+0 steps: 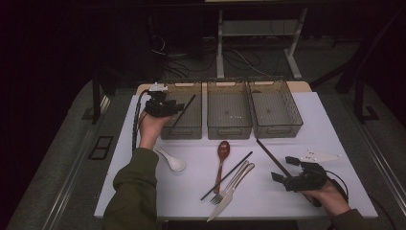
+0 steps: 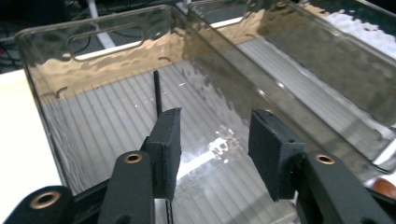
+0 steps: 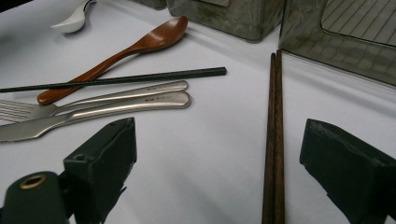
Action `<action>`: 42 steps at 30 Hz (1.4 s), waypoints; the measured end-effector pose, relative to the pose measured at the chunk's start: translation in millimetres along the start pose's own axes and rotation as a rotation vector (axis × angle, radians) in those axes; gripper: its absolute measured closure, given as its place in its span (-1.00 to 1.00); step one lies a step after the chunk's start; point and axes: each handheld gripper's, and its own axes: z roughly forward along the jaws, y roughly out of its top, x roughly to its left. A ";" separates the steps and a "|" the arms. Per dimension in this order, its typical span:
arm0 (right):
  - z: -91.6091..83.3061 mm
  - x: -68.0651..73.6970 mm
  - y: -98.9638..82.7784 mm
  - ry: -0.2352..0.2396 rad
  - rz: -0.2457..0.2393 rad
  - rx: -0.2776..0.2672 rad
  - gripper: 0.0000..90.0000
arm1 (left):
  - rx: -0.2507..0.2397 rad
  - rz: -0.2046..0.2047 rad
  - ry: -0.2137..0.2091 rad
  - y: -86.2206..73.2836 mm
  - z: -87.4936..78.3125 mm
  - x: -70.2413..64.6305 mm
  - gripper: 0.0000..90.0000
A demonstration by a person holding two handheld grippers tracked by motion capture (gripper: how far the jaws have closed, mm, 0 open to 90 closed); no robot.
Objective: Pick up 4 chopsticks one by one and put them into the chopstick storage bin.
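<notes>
In the high view the left tool (image 1: 176, 107) hangs over the leftmost of 3 clear bins (image 1: 184, 125), a black chopstick (image 1: 183, 110) leaning on that bin's rim. The left gripper view shows its jaws apart, so lift straight up clear of the stick. In the right gripper view the right tool (image 3: 215, 154) gapes around the brown chopstick pair (image 3: 273, 135) lying on the bench just before the bins; centre, then pinch both together.

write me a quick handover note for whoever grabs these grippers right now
Left gripper: jaws open over the left bin, a black chopstick leaning in that bin beside one jaw; whether it is released is unclear.
Right gripper: jaws open, low over the table, straddling the brown chopstick pair, not yet gripped.
Middle bin and right bin look empty.
On the table: white spoon, wooden spoon, second black chopstick, fork, knife.
Likely left: sort the rest into bins.
</notes>
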 end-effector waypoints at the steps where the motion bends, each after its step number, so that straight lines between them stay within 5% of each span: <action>1: -0.1 0.1 0.0 -0.001 0.001 0.000 -0.77 | -0.001 0.001 -0.009 0.1 -1.9 -2.6 0.12; 28: -0.6 3.5 1.5 -0.019 -0.012 -0.026 -0.76 | -0.017 0.146 -0.141 -30.8 -36.6 -68.3 -0.39; 42: 0.6 3.5 1.2 -0.023 -0.021 -0.020 -0.76 | -0.032 0.149 -0.214 -62.0 -48.3 -96.1 -0.43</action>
